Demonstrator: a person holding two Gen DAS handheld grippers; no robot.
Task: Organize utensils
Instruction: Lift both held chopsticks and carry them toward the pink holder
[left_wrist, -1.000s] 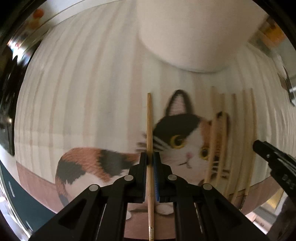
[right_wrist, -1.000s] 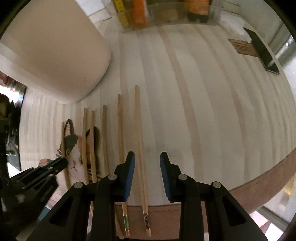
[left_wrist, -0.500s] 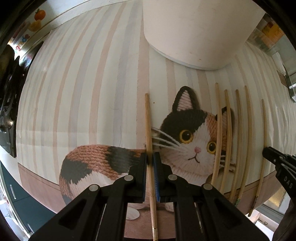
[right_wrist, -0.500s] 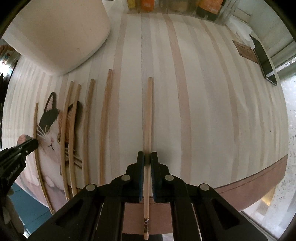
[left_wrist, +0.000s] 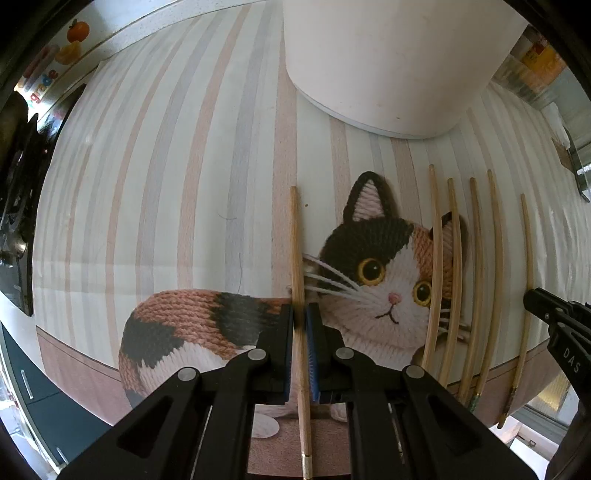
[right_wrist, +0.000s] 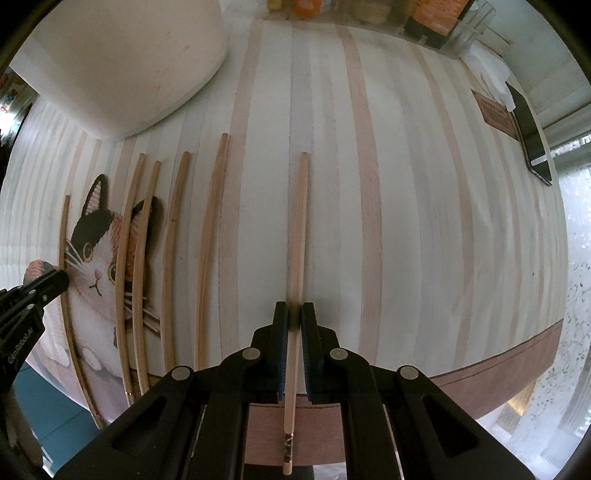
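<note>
Landmark for all positions: the cat picture (left_wrist: 373, 273) printed on the striped placemat (left_wrist: 166, 184).

1. Left tongs. My left gripper (left_wrist: 300, 321) points down at the mat, and its jaws are pressed together on a single wooden chopstick (left_wrist: 296, 251). This left chopstick lies along the stripes, just left of the cat's face and across the front of its body, with its metal-tipped end toward the near edge of the mat.

2. Loose stock. Four chopsticks (left_wrist: 458, 273) lie roughly parallel at the right of the cat. The first two cross its right ear and cheek; the other two lie just beyond the face. No tongs touch them.

3. Right tongs. My right gripper (right_wrist: 294, 321) also points down, and its jaws pinch the right chopstick (right_wrist: 298, 236). This one lies farthest right of the cat, well apart from the loose four, with its patterned end over the mat's brown border.

4. Container. A large white container (left_wrist: 388, 62) stands beyond the cat's ears. I judge it the probable destination, but its opening is not visible.

5. Progress. Both pick-ups appear secured, one stick per gripper. Whether either stick is clear of the mat I cannot tell. I judge the task to be early: no chopstick is visibly stowed, two are in hand, and four remain for collection.
</note>
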